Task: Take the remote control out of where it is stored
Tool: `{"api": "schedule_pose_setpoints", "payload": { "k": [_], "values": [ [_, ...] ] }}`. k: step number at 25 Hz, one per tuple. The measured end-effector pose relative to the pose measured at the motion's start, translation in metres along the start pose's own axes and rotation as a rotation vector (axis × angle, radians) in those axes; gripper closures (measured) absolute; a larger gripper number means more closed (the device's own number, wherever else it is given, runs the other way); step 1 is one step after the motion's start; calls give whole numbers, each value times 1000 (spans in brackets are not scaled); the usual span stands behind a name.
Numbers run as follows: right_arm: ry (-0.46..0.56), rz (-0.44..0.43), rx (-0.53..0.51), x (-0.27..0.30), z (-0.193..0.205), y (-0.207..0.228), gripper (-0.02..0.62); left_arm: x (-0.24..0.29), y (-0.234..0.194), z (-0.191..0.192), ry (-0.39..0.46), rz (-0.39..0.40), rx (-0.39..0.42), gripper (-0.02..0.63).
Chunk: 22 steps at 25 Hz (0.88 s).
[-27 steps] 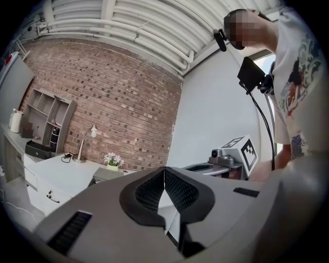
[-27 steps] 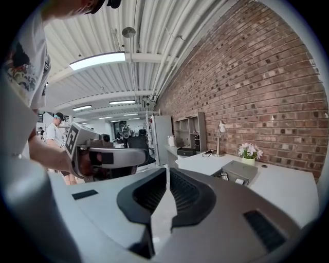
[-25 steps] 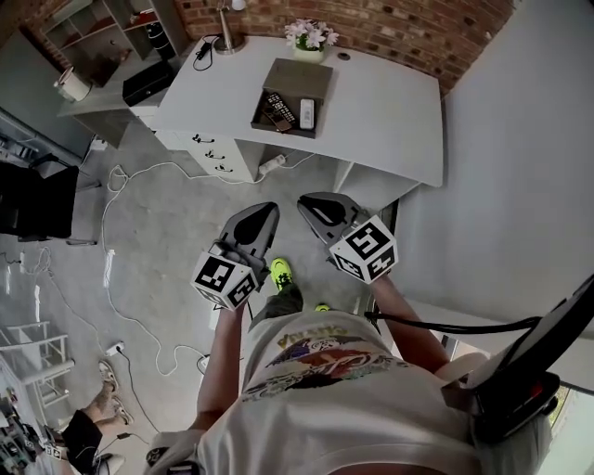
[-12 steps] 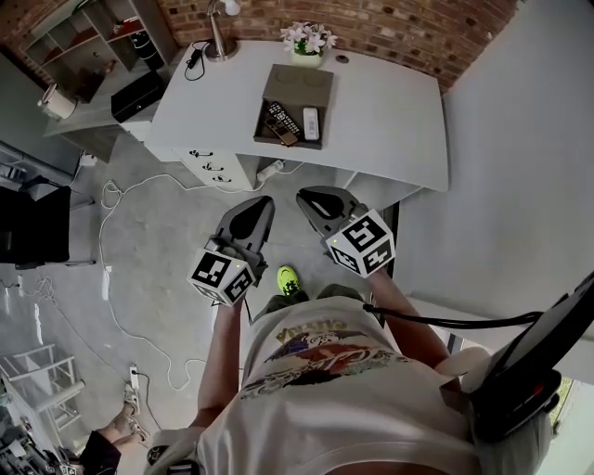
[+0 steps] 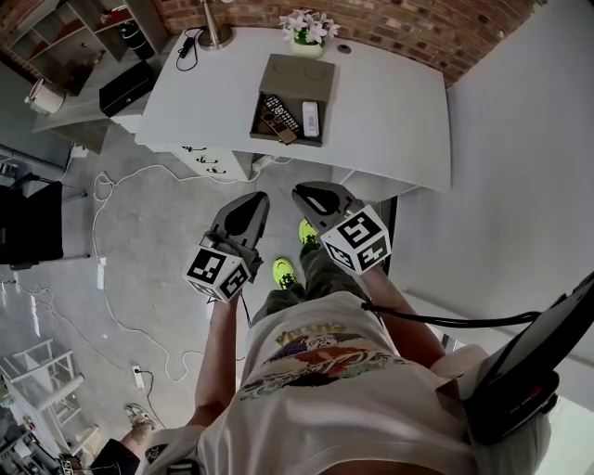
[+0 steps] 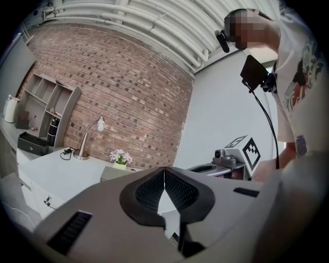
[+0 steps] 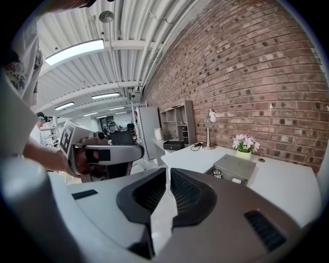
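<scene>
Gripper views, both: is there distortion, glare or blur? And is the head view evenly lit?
Left gripper view: fisheye, black corners, brick wall bowed. Right gripper view: same fisheye, ceiling light blown out. Head view: even, soft light; white desk sharp.

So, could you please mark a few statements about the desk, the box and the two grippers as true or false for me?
1. The grey box on the white desk stands open, with a black remote control lying inside. True.
2. The left gripper holds a remote control. False: its fingers are together with nothing between them.
3. The right gripper is shut and empty. True.
4. The pot of pink flowers stands on the floor. False: it stands on the desk behind the box, near the red brick wall.
</scene>
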State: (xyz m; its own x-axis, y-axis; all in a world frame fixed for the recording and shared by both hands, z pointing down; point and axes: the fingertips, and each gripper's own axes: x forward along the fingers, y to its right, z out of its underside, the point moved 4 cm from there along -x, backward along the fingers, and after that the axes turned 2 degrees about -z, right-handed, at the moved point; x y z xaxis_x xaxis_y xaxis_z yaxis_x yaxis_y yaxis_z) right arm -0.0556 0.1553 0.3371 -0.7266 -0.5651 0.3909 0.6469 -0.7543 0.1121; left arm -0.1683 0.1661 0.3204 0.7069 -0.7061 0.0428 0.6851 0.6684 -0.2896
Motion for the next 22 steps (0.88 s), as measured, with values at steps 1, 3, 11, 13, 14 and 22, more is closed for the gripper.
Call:
{"api": "schedule_pose_setpoints", "payload": {
  "k": [1,3,11,13,14,22],
  "values": [
    [-3,-6,1,2,2,5,586,5,-1,1,1,-1,0,600],
    [-10,-19,2,8,5,14,584,15,-6,2,2,-10,1,600],
    [-41,-70,18,33,0,55,548,58,-28,-3,-23,-60,16,600],
    [-45,-96,18,38,-2,65,548,70,-33,-5,-24,-72,15,600],
    [-44,-104,19,41,-4,71,548,76,-35,-7,-24,-76,18,600],
    [-47,-132,29,58,-7,109,548,105,-48,-5,-33,-113,29,600]
  ]
}}
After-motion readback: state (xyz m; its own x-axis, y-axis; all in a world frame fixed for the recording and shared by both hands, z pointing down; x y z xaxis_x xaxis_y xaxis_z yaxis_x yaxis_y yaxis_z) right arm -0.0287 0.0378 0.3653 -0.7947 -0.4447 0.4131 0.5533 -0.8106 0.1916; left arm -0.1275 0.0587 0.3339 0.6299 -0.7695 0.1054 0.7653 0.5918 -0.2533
